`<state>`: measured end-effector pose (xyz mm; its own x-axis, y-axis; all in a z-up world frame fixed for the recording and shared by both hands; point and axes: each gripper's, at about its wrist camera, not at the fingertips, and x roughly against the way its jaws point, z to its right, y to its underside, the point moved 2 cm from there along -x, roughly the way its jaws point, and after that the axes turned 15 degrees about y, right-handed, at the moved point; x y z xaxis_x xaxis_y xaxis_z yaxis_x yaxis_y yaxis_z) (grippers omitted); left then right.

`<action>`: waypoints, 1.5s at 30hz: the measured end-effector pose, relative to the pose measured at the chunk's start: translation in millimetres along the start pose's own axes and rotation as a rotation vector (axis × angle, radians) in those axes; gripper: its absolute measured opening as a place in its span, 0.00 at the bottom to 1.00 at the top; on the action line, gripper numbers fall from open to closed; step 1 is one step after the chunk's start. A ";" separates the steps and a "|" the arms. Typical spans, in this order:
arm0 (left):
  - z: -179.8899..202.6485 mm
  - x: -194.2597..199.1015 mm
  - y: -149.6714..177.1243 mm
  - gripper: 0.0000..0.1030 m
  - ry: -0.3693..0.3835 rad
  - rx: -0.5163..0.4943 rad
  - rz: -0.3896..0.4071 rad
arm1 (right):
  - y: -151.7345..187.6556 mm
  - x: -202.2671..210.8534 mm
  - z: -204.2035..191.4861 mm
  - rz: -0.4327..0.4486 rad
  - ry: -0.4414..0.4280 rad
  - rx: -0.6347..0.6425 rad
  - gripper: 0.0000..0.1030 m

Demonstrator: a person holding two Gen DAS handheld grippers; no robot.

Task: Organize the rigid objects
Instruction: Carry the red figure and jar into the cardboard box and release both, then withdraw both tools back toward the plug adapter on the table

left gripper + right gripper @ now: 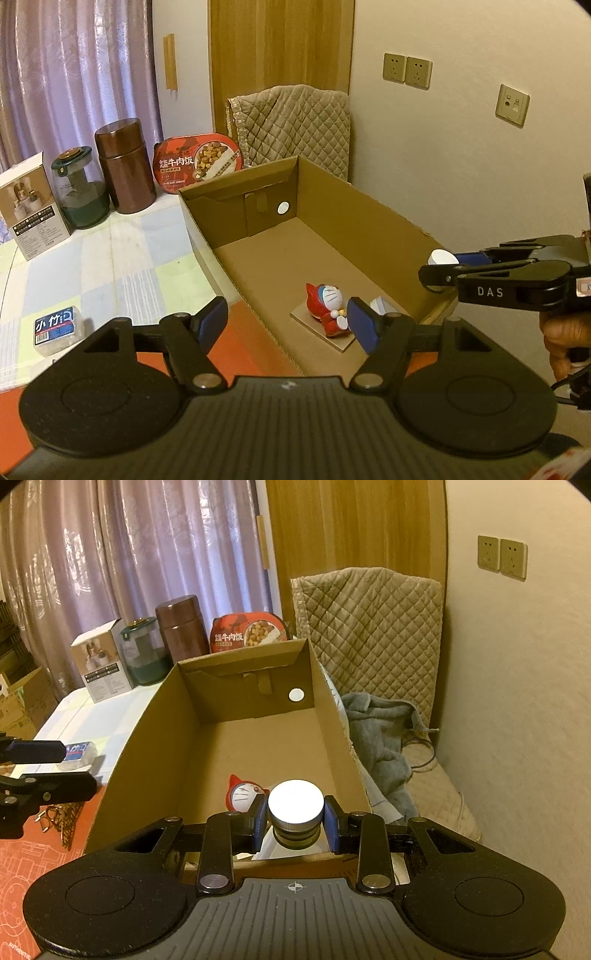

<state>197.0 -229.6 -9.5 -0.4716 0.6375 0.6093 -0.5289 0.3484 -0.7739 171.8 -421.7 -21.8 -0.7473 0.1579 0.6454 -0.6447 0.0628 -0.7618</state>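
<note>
A home, this one, a bedroom or living room by the look of it. Long mauve curtains [110, 554] hang over the window, wood panelling [277, 48] runs up the wall, and beige wall sockets [406, 70] sit on plain plaster. A quilted cover [373, 627] is draped over something in the corner, a grey towel [380, 734] crumpled beside it. On the checked pastel tablecloth [110, 258] stand a brown flask [125, 166], a glass jar [79, 192] and a boxed beef rice meal [199, 162].
</note>
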 end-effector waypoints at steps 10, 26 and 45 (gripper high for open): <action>-4.1 12.7 3.8 0.65 -0.008 0.028 0.018 | -0.4 0.2 1.8 -0.010 0.003 -0.020 0.47; -14.6 74.3 17.5 0.65 -0.063 0.079 0.081 | -13.2 58.8 -31.4 0.091 -0.053 -0.020 0.56; -57.7 171.6 74.9 0.66 -0.215 0.173 0.124 | 5.9 116.2 -119.5 0.133 -0.188 0.074 0.61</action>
<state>117.2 -54.5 27.1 -0.6692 0.5009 0.5488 -0.5615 0.1429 -0.8151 100.4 -285.2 42.1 -0.8388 -0.0268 0.5438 -0.5434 -0.0194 -0.8392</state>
